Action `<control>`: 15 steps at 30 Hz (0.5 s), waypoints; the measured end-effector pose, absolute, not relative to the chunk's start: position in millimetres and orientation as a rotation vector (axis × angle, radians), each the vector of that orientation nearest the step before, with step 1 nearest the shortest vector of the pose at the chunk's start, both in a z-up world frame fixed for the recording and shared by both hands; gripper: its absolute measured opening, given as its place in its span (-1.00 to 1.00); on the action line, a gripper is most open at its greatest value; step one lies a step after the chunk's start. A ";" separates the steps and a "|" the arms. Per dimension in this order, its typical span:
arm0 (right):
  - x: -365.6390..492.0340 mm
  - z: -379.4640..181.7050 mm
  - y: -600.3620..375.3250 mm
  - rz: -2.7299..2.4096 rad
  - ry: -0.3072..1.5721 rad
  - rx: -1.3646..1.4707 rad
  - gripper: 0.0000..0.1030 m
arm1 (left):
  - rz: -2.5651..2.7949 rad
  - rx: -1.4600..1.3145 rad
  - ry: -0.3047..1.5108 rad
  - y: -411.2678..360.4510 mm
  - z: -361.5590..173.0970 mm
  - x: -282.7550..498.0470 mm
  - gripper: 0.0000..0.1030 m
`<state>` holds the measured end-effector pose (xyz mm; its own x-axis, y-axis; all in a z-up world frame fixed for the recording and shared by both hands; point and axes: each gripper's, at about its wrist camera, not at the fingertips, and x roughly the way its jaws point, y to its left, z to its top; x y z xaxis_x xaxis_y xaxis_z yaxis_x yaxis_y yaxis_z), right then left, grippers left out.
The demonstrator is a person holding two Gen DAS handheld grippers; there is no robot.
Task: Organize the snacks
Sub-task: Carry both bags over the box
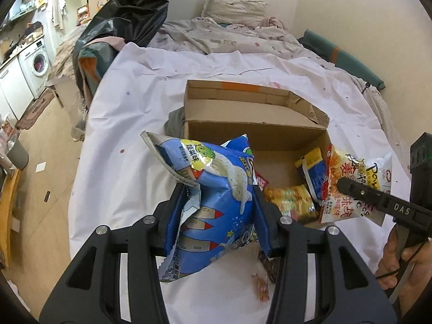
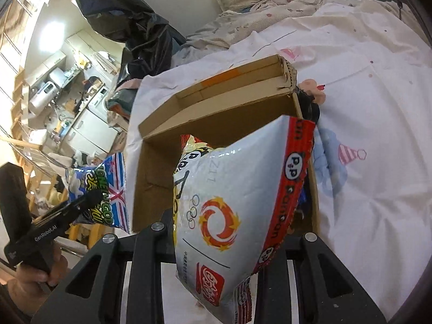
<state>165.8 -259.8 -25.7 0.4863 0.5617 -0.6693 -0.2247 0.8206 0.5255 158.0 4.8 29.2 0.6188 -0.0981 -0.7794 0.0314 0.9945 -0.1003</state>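
Left claw [image 1: 220, 189] clamped on a blue snack bag [image 1: 216, 197], right claw [image 2: 216, 216] pinching a white-and-red bag [image 2: 237, 197], both held over the cardboard box [image 1: 256, 132] on the bed; the stowing step seemed underway, next calling for lowering and release.

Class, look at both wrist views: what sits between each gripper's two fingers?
Left gripper: a blue snack bag, seen in the left wrist view. Right gripper: a white and red snack bag, seen in the right wrist view.

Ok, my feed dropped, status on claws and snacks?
Left claw shut on blue snack bag. Right claw shut on white snack bag. Cardboard box ahead, open, nothing blocking.
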 end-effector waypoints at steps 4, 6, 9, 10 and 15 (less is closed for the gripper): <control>182.5 -32.4 -253.2 0.478 0.964 0.378 -0.41 | -0.078 -0.094 0.927 0.6 18.2 176.8 -0.17; 188.0 -36.1 -250.1 0.474 0.971 0.372 -0.41 | -0.079 -0.120 0.928 2.4 14.4 182.8 -0.17; 195.3 -40.5 -244.5 0.480 0.983 0.372 -0.41 | -0.076 -0.121 0.934 4.2 4.9 189.7 -0.17; 197.3 -41.8 -242.9 0.481 0.986 0.372 -0.41 | -0.078 -0.119 0.937 4.6 1.7 191.3 -0.17; 198.6 -49.1 -238.1 0.485 1.010 0.385 -0.41 | -0.090 -0.128 0.946 9.1 -12.5 201.5 -0.17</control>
<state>198.6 -238.1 -49.1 0.4420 0.5519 -0.7071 -0.2064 0.8297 0.5186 201.5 9.1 -12.5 0.5822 -0.1328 -0.8021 0.0212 0.9887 -0.1484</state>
